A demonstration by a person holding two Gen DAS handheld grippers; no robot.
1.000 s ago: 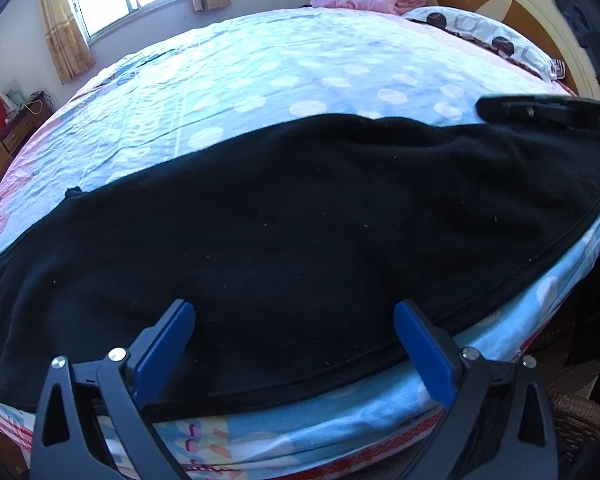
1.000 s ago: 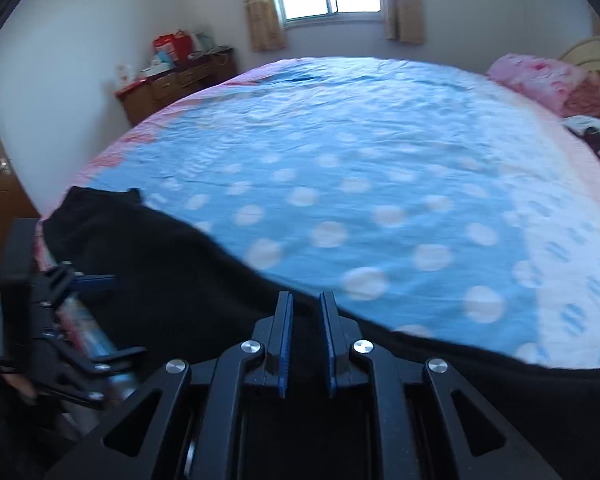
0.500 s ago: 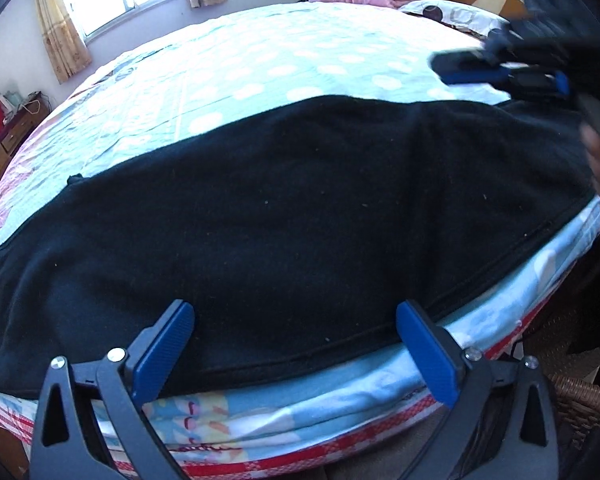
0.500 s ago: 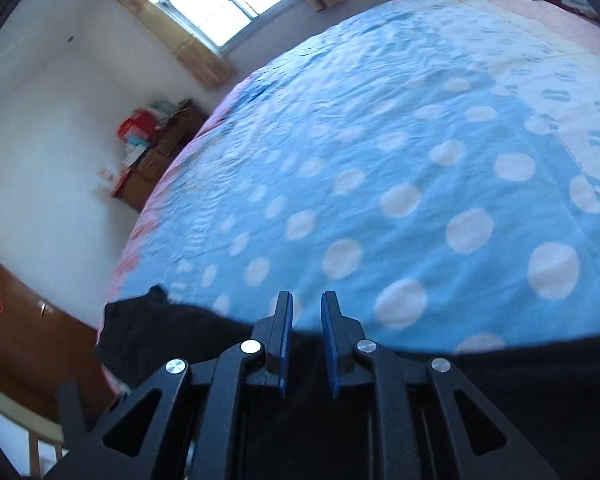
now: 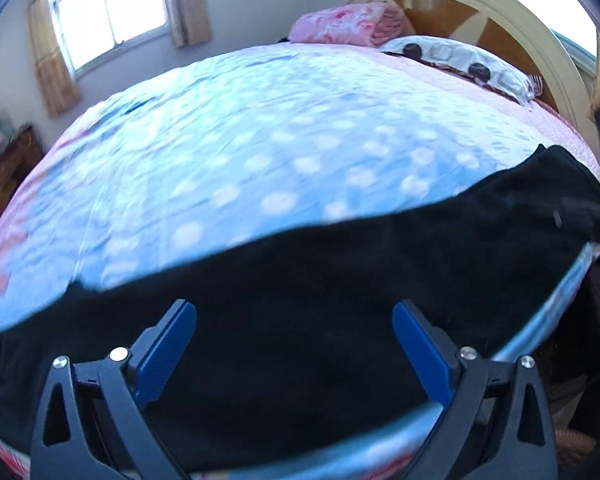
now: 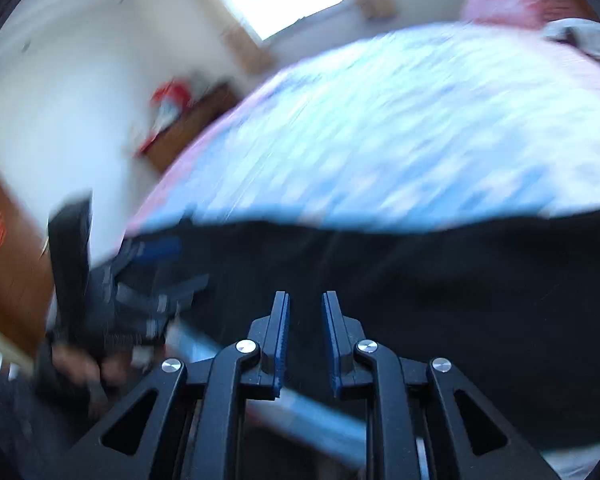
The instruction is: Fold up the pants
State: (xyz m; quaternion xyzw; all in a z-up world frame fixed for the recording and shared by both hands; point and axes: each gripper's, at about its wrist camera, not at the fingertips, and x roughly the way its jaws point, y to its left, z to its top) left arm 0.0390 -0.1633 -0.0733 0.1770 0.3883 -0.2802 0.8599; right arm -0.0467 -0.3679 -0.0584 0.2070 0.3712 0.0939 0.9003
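Bedroom, polka-dot bed (image 5: 260,160) under black pants (image 5: 320,300), left tool (image 5: 294,340) spread wide, right tool (image 6: 305,334) narrowly parted, holding nothing

The left gripper (image 5: 294,346) has a black angular frame with triangular cut-outs, round silver screws at its joints, and flat blue ribbed pads (image 5: 418,350) lining both fingers. The right gripper (image 6: 305,338) is built alike: black struts, silver screw heads, narrow blue pads (image 6: 281,344).
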